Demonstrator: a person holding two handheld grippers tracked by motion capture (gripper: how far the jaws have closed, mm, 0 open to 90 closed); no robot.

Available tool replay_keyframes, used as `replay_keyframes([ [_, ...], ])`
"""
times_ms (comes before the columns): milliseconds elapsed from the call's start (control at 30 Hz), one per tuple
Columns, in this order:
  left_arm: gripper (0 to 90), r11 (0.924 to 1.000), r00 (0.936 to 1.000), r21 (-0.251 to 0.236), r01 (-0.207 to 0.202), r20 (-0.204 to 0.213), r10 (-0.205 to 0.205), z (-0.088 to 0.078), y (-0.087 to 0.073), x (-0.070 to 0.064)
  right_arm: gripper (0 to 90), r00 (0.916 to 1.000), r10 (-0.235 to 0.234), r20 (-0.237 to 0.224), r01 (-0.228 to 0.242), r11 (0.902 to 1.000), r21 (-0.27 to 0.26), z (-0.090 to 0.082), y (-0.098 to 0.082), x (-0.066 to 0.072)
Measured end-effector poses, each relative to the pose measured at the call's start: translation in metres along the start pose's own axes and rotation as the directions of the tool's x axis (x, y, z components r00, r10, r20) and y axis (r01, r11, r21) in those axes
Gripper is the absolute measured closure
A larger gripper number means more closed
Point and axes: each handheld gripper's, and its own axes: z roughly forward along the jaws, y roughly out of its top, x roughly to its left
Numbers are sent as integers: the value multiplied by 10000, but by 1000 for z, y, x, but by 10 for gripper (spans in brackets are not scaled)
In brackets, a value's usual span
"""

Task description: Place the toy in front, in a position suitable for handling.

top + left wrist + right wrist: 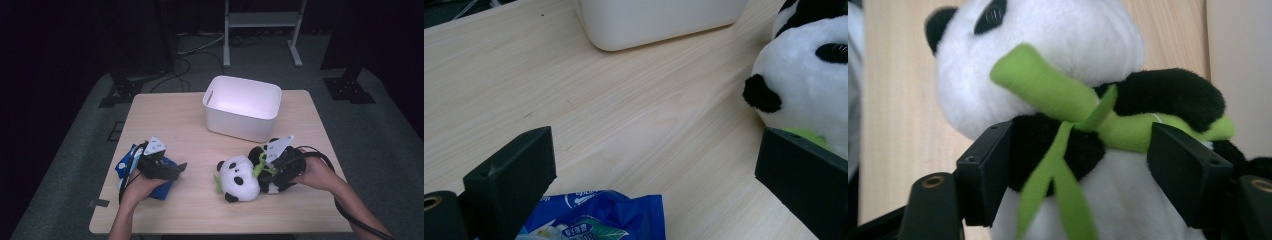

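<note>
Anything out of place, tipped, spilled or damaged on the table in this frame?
Nothing stands out. The plush panda lies on its side between the right gripper's jaws, the blue snack bag sits under the left gripper, and the white bin stands upright.

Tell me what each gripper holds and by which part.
The right gripper straddles the panda toy at its chest; a firm grip cannot be told. The left gripper holds nothing.

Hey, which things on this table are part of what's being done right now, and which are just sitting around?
In the job:
- plush panda, its body between the right gripper's jaws
- blue snack bag, under the left gripper, whose jaws stand open
- white bin, probably where they go

Just lying about:
- white metal stand on the floor behind the table
- floor cables
</note>
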Motion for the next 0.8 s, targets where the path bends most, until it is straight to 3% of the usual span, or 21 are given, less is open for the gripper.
replay_keyframes([
  [100,17,10000,10000,-14,-30,18,30,0,0,-1,457,9996,5,266,-9,9999,139,3,-1,1],
  [133,17,10000,10000,-4,-21,9,21,0,0,-1,550,9992,5,390,-9,9999,112,1,0,2],
  [200,17,10000,10000,32,-18,-1,18,0,0,0,631,9981,-120,607,117,9999,57,0,1,6],
  [267,17,10000,10000,52,6,-9,-6,1,-1,1,673,9980,53,628,-40,9998,-207,-3,1,6],
  [533,17,10000,10000,-2,78,-58,-78,-1,0,2,715,9962,789,379,-736,9896,-1240,-6,7,3],
  [667,17,10000,10000,16,69,-54,-69,-1,-2,4,715,9943,1064,-111,-1067,9794,-1717,1,20,6],
  [767,17,10000,10000,12,71,-45,-71,-2,-2,4,672,9927,1063,-567,-1134,9831,-1439,10,26,9],
  [800,17,10000,10000,7,72,-36,-72,-2,-2,4,649,9875,1207,-1013,-1343,9808,-1410,13,26,9],
])
